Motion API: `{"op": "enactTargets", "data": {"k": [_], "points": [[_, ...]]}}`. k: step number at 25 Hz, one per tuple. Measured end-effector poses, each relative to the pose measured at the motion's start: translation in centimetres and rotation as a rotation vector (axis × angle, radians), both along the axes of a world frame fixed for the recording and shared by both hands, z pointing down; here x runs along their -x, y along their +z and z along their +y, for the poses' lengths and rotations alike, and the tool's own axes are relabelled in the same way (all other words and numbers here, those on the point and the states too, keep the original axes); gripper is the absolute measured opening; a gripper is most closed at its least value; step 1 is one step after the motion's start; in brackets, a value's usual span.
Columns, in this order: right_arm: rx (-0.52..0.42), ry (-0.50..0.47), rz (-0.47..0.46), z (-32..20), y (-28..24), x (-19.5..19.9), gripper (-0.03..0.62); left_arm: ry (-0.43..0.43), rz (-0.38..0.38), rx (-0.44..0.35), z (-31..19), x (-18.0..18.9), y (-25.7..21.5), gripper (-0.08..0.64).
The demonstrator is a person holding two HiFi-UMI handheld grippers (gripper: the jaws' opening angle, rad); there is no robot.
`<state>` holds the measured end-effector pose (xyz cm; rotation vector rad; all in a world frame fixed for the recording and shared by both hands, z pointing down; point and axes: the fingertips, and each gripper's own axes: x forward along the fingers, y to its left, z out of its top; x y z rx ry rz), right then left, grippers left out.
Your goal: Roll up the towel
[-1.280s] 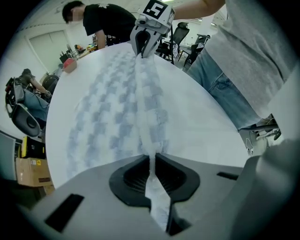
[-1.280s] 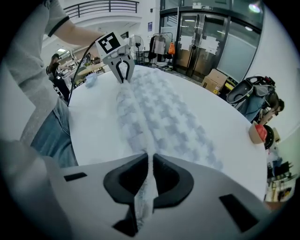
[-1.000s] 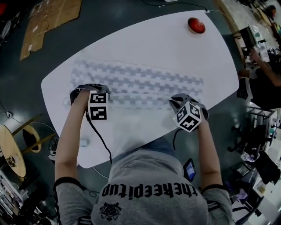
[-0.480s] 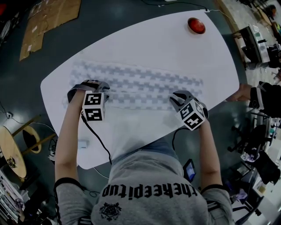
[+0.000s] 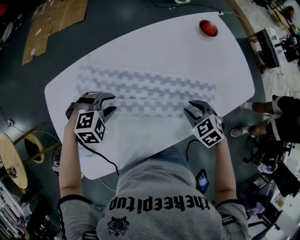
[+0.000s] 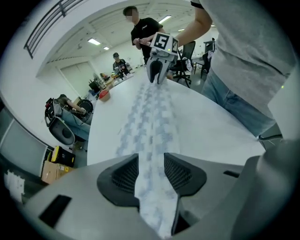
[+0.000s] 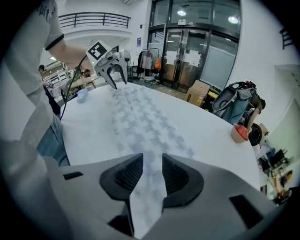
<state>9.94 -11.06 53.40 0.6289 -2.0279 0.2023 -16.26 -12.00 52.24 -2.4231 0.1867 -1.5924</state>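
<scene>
While the jaws of both grippers are opening, I look down on a white oval counter point(image 5: 159, 44) over a dark floor point(image 5: 122, 14), with the checked towel point(image 5: 150, 86) spread lengthwise across it. My left gripper point(image 5: 108, 104) hovers at the towel's near left corner and my right gripper point(image 5: 190, 110) at its near right end. Each has the cloth in its gap, released rather than pinched. Bare counter lies beyond the towel, where a red round thing point(image 5: 208, 27) sits near the far right edge, well apart. Cardboard point(image 5: 51, 23) lies on the floor, and a person point(image 5: 276, 110) stands beside the counter's right end.
</scene>
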Motion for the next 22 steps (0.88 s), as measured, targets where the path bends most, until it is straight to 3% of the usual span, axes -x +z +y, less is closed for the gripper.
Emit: {"op": "enactTargets", "data": {"k": [6, 14, 22], "points": [[0.003, -0.115, 0.054, 4.1, 1.9, 2.1, 0.135, -0.022, -0.005, 0.062, 5.2, -1.1, 3.5, 0.188], [-0.054, -0.17, 0.203, 5.1, 4.4, 0.7, 0.153, -0.138, -0.147, 0.012, 4.9, 3.2, 6.7, 0.21], [-0.048, -0.157, 0.27, 4.5, 5.5, -1.8, 0.161, -0.071, -0.226, 0.003, 2.1, 4.0, 7.3, 0.21]]}}
